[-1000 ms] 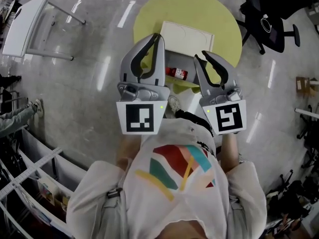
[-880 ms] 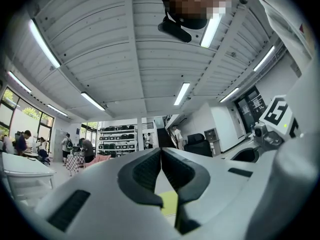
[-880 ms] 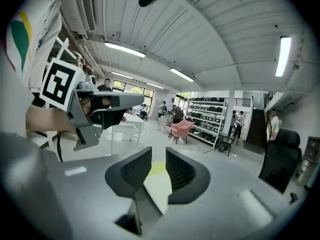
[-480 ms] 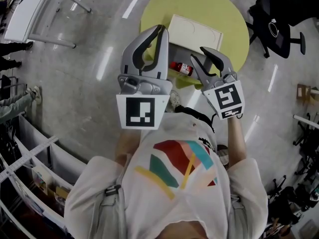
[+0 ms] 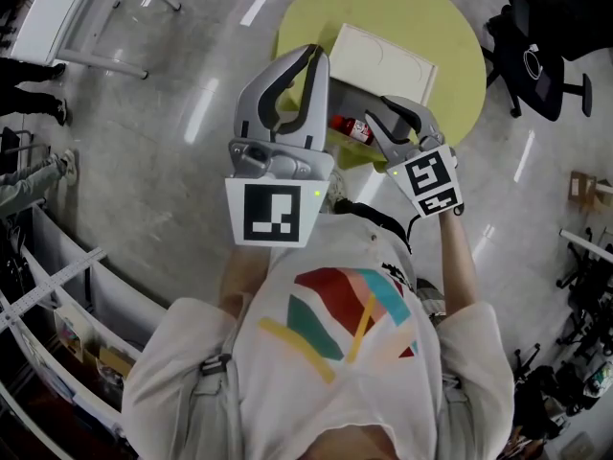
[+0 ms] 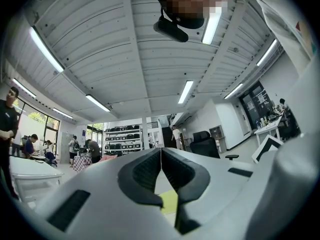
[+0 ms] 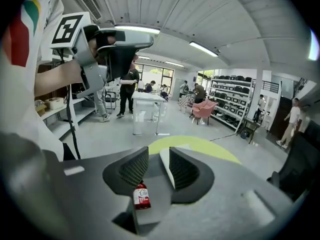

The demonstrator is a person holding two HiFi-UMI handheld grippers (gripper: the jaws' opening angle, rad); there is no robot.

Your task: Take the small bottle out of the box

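A small red bottle (image 5: 351, 128) lies on its side on the round yellow table (image 5: 450, 27), just in front of the white box (image 5: 383, 60). My right gripper (image 5: 381, 110) hovers right of the bottle, open, with nothing between its pads. In the right gripper view the bottle (image 7: 141, 196) shows below the parted jaws (image 7: 159, 156), with the box (image 7: 166, 165) and the table (image 7: 200, 146) beyond them. My left gripper (image 5: 311, 54) is held higher, left of the bottle, with its tips together. In the left gripper view its jaws (image 6: 161, 151) meet, empty, over a sliver of yellow table (image 6: 169, 202).
A black office chair (image 5: 546, 65) stands right of the table. A white table (image 5: 57, 17) is at the far left, with people's legs (image 5: 29, 75) nearby. Shelving (image 5: 57, 295) runs along the lower left. Grey floor surrounds the table.
Both grippers have moved forward over the table's near edge. The right gripper's jaws have parted and it has swung in beside the bottle. The bottle has not moved.
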